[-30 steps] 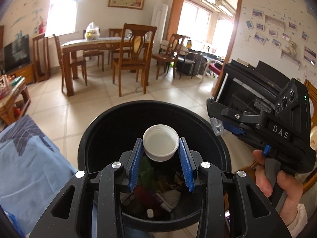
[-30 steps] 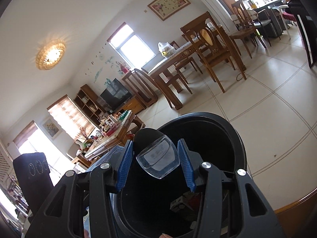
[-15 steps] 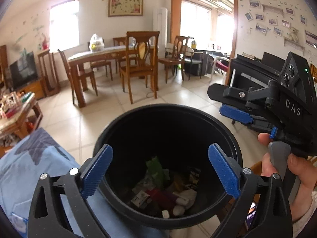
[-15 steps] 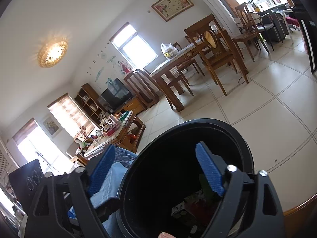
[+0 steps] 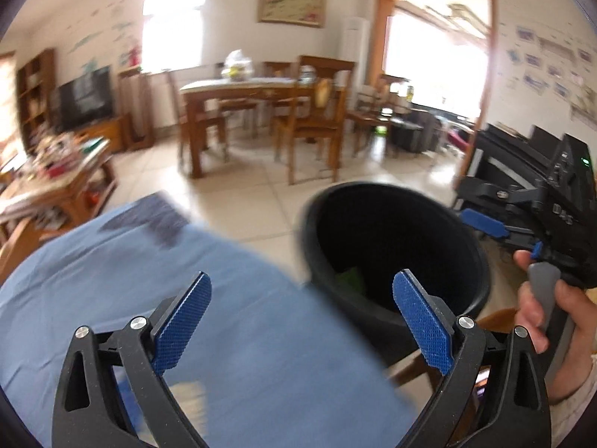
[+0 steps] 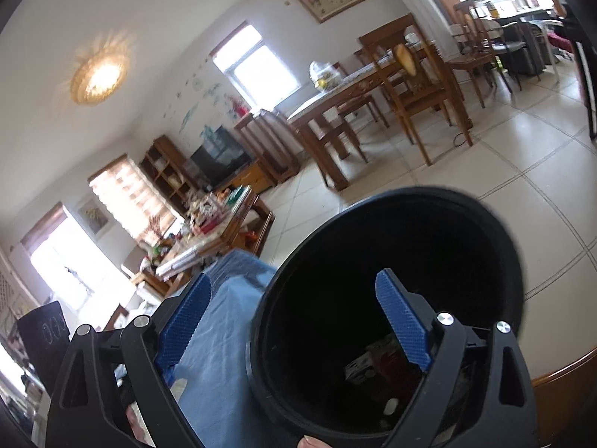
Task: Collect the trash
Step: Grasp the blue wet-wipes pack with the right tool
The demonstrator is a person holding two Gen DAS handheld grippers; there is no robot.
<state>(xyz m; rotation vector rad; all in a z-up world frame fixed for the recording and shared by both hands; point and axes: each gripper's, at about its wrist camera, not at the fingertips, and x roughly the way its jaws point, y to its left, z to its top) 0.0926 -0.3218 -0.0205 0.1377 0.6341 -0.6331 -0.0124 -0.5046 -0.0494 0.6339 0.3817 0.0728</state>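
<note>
Nearest the left wrist camera, the left gripper (image 5: 302,319) stands with its 2 blue pads spread wide and nothing between them. It hangs over a blue cloth (image 5: 186,298) that fills the near left of that view, with its right pad in front of the black bin (image 5: 395,257). The view is smeared, so fine detail on the cloth cannot be read. At the right edge the right gripper (image 5: 485,224) shows in a person's hand (image 5: 552,317), 1 blue pad reaching toward the bin's rim.

In the right wrist view the right gripper (image 6: 294,321) is also spread and empty: its left pad sits over the blue cloth (image 6: 224,336) and its right pad over the mouth of the black bin (image 6: 391,280). Down inside lies the trash (image 6: 369,366): a small carton, something red and a pale scrap show at the bottom, and the left view catches a green piece.

Farther off, a low table (image 6: 227,220) crowded with small things stands beyond the cloth to the left, then the dining table (image 5: 242,89) and chairs across the tiled floor, with a television against the far wall.

As a judgement, the job is partly done: several pieces already sit in the bin and both tools are free for another pick. A pale patch on the near cloth may be more litter, but the blur leaves that uncertain, so how much is left cannot be told.
</note>
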